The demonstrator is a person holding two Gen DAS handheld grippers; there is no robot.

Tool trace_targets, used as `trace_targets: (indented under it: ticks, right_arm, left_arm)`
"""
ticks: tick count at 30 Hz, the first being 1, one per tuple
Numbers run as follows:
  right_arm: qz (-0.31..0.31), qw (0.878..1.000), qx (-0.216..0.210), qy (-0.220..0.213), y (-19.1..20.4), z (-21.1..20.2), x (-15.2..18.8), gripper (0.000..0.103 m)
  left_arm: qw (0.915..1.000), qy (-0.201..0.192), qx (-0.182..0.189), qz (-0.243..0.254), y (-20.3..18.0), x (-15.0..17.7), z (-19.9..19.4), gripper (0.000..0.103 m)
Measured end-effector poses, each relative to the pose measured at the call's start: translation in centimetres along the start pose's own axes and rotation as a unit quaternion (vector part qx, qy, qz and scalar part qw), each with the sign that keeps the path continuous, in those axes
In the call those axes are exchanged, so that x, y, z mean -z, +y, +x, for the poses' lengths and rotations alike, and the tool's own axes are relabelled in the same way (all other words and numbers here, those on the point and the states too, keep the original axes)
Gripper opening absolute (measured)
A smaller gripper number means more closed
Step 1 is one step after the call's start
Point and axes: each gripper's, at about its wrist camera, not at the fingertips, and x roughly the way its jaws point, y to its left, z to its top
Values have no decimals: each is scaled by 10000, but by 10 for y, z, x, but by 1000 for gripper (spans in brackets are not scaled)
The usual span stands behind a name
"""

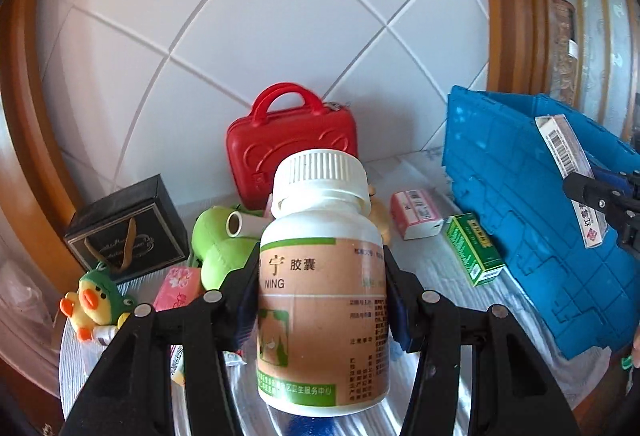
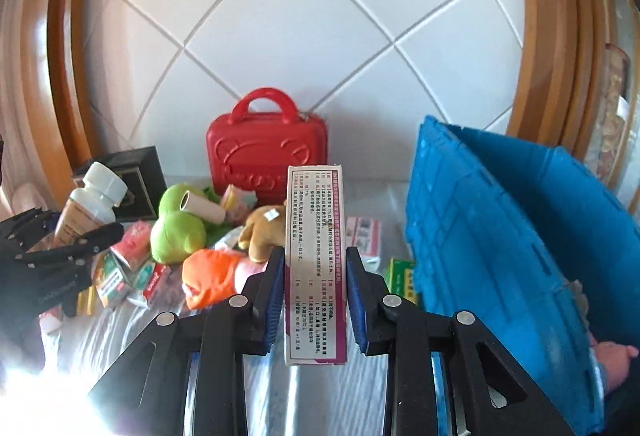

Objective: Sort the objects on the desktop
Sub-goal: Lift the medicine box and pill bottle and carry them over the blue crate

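The white plastic pill bottle with a ribbed cap (image 1: pixel 323 276) wears a smooth paper label of faint sheen. The tall white-and-purple printed cardboard box (image 2: pixel 316 264) looks matt. The red moulded hard-shell plastic case (image 2: pixel 267 160) is glossy, the blue ribbed plastic crate (image 2: pixel 500 236) duller. The green fuzzy cloth plush toy (image 2: pixel 176 232) looks soft. White wall tiles (image 2: pixel 320 36) shine smoothly.

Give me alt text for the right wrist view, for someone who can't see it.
The right gripper holds a tall white medicine box upright above a cluttered table. Behind it lie soft toys, small packets and a red case, with a blue crate on the right. At far left, the left gripper holds a pill bottle.
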Motion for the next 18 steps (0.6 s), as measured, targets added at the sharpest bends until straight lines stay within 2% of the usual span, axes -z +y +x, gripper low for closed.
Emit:
trace_targets:
  ticks: [7, 12, 18]
  right_arm:
    - [211, 9969, 541, -529, -40, -67, -3, 28]
    - [462, 9910, 1082, -645, -91, -100, 3, 28]
    - [845, 9811, 1622, -636, -164, -119, 21, 28]
  left_arm:
    - [9967, -394, 544, 447, -78, -32, -26, 52]
    - [9910, -619, 908, 771, -143, -57, -35, 52]
    - [9818, -664, 1353, 1155, -233, -79, -33, 52]
